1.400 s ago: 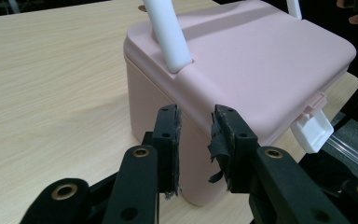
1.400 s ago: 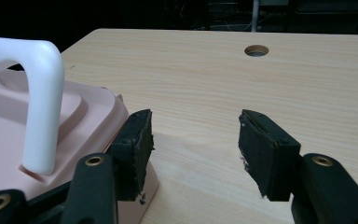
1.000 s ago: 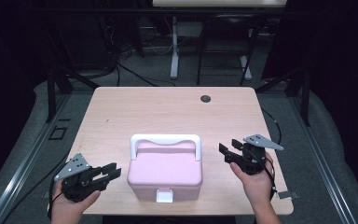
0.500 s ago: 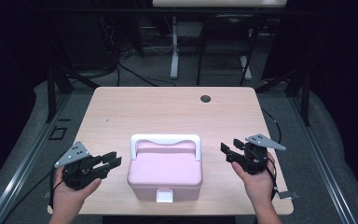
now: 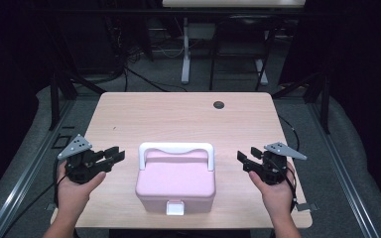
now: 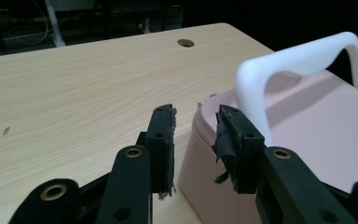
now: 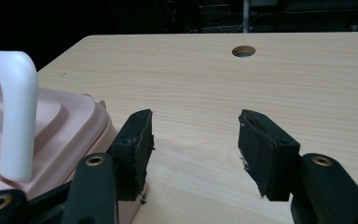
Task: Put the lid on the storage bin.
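A pink lidded box [image 5: 174, 186] with a white upright handle [image 5: 176, 148] and a white front latch [image 5: 174, 207] sits near the table's front edge. My left gripper [image 5: 115, 155] hovers just left of the box, its jaws open and empty, pointing at the box's left side. In the left gripper view the box corner [image 6: 205, 140] lies right beyond the gripper [image 6: 195, 135] and the handle [image 6: 298, 60] rises at the right. My right gripper [image 5: 244, 158] stands open and empty to the right of the box. The right gripper view has the gripper [image 7: 195, 140] over bare wood, box [image 7: 60, 135] at left.
The light wooden table [image 5: 178, 119] has a round cable hole [image 5: 219, 104] at its far right. Dark floor, cables and table legs lie beyond the far edge. Bare tabletop stretches behind the box.
My left gripper has risen and moved forward and right, toward the box's left side. The right gripper has shifted only slightly. The box has stayed put.
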### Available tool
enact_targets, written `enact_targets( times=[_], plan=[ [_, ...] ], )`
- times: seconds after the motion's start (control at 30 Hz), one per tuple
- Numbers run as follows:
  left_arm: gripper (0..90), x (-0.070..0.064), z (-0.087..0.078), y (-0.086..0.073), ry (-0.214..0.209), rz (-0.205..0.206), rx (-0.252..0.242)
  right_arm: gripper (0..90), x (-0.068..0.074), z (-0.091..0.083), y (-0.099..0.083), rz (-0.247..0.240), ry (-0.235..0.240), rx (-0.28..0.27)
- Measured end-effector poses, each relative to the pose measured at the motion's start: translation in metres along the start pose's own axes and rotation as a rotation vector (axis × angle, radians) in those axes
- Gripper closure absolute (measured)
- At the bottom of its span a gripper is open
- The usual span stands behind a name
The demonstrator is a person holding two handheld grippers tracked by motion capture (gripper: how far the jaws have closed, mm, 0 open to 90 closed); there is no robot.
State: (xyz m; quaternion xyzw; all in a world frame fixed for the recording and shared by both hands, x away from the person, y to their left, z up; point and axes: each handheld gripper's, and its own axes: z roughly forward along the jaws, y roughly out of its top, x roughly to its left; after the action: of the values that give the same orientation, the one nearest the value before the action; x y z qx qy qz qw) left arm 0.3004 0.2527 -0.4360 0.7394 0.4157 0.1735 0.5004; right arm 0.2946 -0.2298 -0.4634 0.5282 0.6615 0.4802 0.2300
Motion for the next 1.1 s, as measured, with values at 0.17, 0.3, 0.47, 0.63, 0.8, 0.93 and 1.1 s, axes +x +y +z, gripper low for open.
enact_targets(
  times=[0.17,0.3,0.47,0.63,0.8,0.93,1.1],
  plan=[
    [66.3,0.012,0.014,-0.004,0.029,-0.024,0.015,44.2,0.000,0.001,-0.001,-0.001,-0.006,0.002],
    [66.0,0.022,0.023,-0.011,0.035,-0.033,0.031,44.1,-0.001,0.003,-0.002,-0.002,-0.007,0.006],
    [64.5,0.032,0.029,-0.020,0.051,-0.049,0.043,44.1,-0.001,0.005,-0.005,-0.021,0.000,0.004],
    [64.2,0.040,0.032,-0.029,0.067,-0.053,0.045,44.2,-0.002,0.009,-0.009,-0.022,-0.007,0.015],
    [63.1,0.044,0.033,-0.037,0.079,-0.051,0.047,44.4,-0.004,0.012,-0.016,-0.060,-0.001,-0.029],
    [61.2,0.049,0.033,-0.044,0.095,-0.047,0.053,44.8,-0.007,0.020,-0.024,-0.073,-0.036,-0.023],
    [59.0,0.053,0.037,-0.054,0.122,-0.054,0.049,45.1,-0.011,0.031,-0.038,-0.089,-0.029,0.015]
  ],
)
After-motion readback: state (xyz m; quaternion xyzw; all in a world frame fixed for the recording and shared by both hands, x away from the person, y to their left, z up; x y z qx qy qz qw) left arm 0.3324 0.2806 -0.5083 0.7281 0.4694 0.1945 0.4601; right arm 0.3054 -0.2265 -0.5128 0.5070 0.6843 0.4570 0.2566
